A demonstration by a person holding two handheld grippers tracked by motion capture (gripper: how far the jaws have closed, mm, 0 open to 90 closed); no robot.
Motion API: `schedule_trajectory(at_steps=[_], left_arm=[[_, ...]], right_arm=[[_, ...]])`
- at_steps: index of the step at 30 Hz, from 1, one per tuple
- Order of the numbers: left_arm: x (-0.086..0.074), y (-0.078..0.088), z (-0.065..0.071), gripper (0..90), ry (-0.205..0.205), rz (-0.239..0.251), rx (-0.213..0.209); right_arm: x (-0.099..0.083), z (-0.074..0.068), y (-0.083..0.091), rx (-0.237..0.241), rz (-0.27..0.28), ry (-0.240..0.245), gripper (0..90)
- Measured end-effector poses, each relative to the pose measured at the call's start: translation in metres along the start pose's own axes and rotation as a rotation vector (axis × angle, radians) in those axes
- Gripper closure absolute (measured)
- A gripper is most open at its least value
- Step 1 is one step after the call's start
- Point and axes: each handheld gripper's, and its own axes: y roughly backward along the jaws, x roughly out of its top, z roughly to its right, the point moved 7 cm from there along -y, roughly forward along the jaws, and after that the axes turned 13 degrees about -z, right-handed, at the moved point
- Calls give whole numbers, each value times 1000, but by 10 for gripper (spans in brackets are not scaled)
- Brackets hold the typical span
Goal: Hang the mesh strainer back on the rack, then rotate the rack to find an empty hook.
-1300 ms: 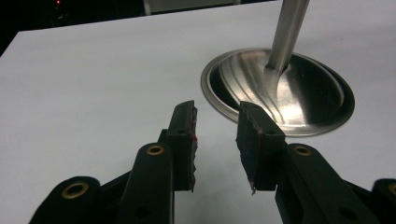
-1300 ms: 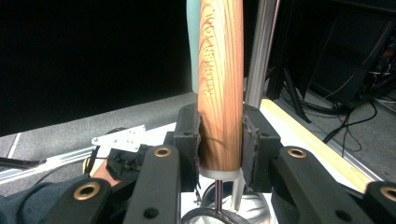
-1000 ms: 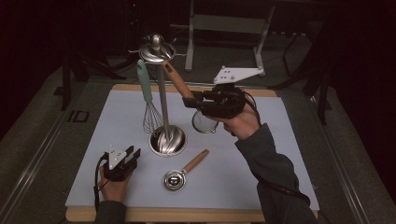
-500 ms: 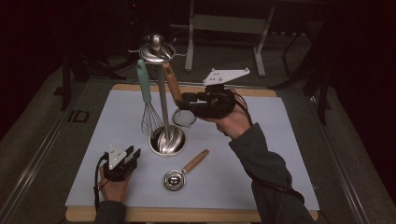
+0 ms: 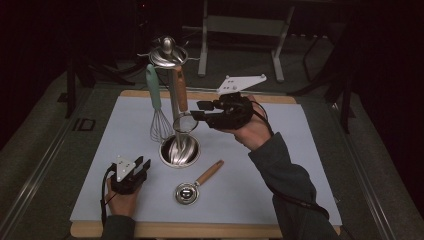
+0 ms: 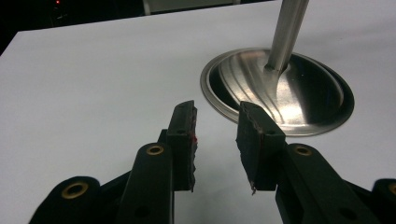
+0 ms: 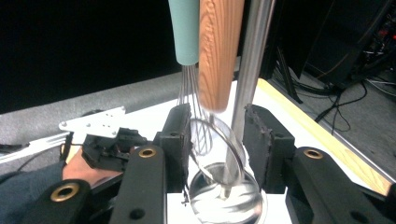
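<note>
The wooden-handled wire strainer hangs on the steel stand; the right gripper, just opening, is released. The wooden-handled steel scoop at six o'clock remains; the left gripper rests unclenched.

My table, wooden edge, white mat over it, on the mat: steel stand base, wood-handled strainer, my left gripper.

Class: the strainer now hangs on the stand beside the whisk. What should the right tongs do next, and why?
Probably back away from the stand. The right tongs have just been opening, and the strainer hangs free beside the whisk. The spoon on the mat could come next.
</note>
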Motion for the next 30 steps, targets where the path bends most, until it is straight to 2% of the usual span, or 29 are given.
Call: schedule_trajectory(at_steps=[9,30], left_arm=[[0,0,0,674,0,-1,1],[0,0,0,675,-1,-6,0]], right_arm=[[-13,4,1,-35,-46,22,605],[-48,13,-1,-54,-109,-11,598]])
